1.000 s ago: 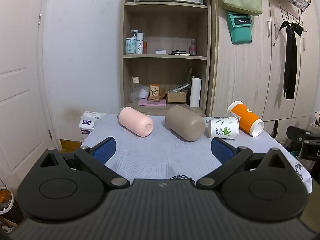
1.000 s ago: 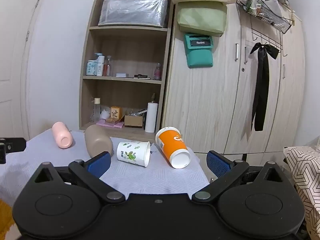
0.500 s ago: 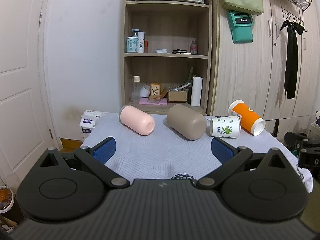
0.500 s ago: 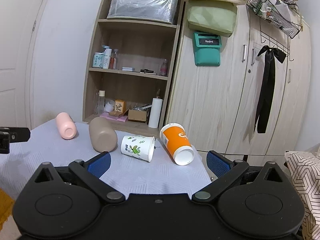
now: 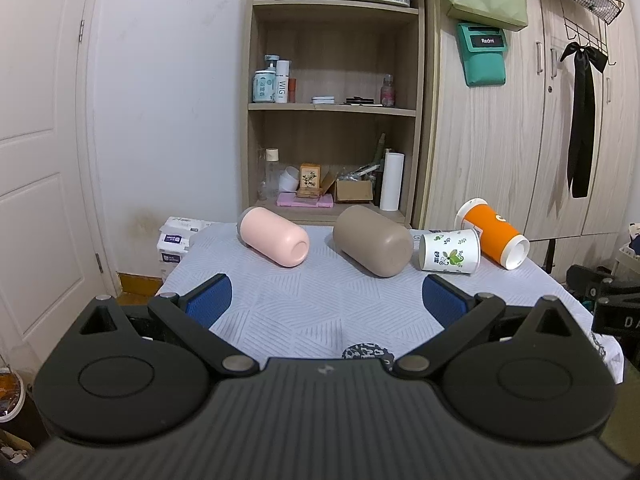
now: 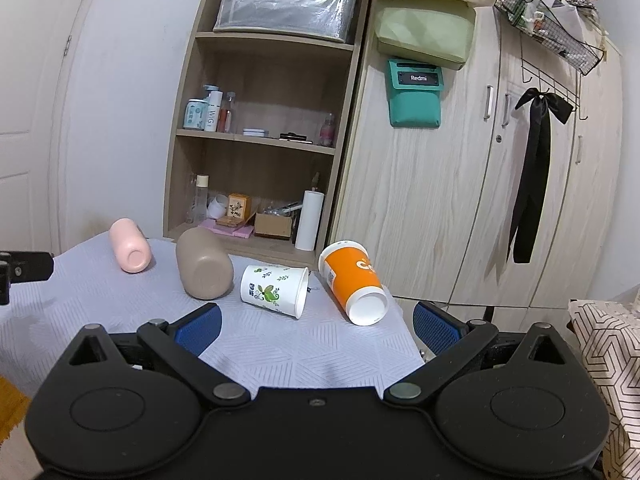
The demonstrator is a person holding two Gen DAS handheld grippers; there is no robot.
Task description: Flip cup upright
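- The left gripper (image 5: 325,294), with blue pads on black fingers, has its jaws spread wide and holds nothing. It hangs above the near part of the table, well short of the cups.
- The right gripper (image 6: 316,322), of the same build, also has its jaws spread wide with nothing between them. It sits at the near right corner of the table.
- The table carries a pale grey cloth with a ribbed geometric pattern (image 5: 320,312).
- Four cups lie on their sides in a row across the far part of the cloth. None stands upright.
- The smooth pink cylindrical cup (image 5: 274,242) lies farthest left, one end turned toward the left wrist camera.
- The matte taupe cylindrical cup (image 5: 372,246) lies to its right, apart from the pink one.
- The white paper cup with green leaf print (image 6: 274,290) lies next, just beside the taupe cup, its open mouth facing right.
- The orange paper cup with white rim (image 6: 352,282) lies farthest right, near the table's right edge. One white end points toward the right wrist camera.
- The white and orange cups lie close together; contact between them cannot be confirmed.
- Behind the table stand an open wooden shelf unit (image 5: 336,112) and a light wood wardrobe (image 6: 460,200).
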